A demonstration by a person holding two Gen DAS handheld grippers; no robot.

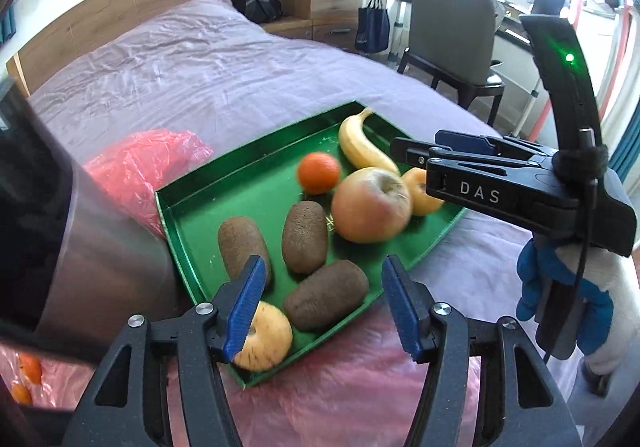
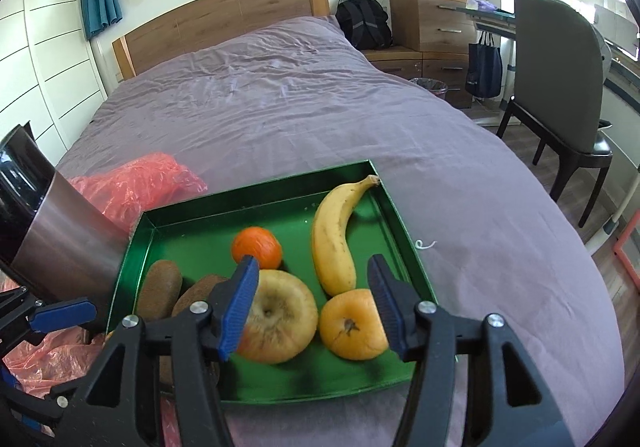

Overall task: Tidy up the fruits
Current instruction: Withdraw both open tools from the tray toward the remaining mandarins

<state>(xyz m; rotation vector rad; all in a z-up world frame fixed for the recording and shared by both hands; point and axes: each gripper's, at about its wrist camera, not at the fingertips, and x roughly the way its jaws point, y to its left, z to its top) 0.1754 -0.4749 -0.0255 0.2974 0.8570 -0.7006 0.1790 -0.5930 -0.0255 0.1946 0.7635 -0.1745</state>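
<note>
A green tray (image 1: pixel 192 243) (image 2: pixel 188 221) lies on the purple bed. It holds a banana (image 1: pixel 362 145) (image 2: pixel 334 235), a small orange (image 1: pixel 319 172) (image 2: pixel 257 245), a large apple (image 1: pixel 370 205) (image 2: pixel 280 317), a yellow-orange fruit (image 1: pixel 420 193) (image 2: pixel 352 325), three kiwis (image 1: pixel 304 237) (image 2: pixel 160 289) and a pale round fruit (image 1: pixel 268 335). My left gripper (image 1: pixel 324 311) is open and empty above the tray's near edge. My right gripper (image 2: pixel 312 307) is open and empty over the apple and the yellow-orange fruit; it also shows in the left wrist view (image 1: pixel 412 155).
A metal cylinder (image 1: pixel 96 247) (image 2: pixel 68 243) stands left of the tray. A red plastic bag (image 1: pixel 148 163) (image 2: pixel 136 183) lies beside and under it, with small oranges (image 1: pixel 28 379) inside. A chair (image 2: pixel 560 87), drawers and a backpack stand beyond the bed.
</note>
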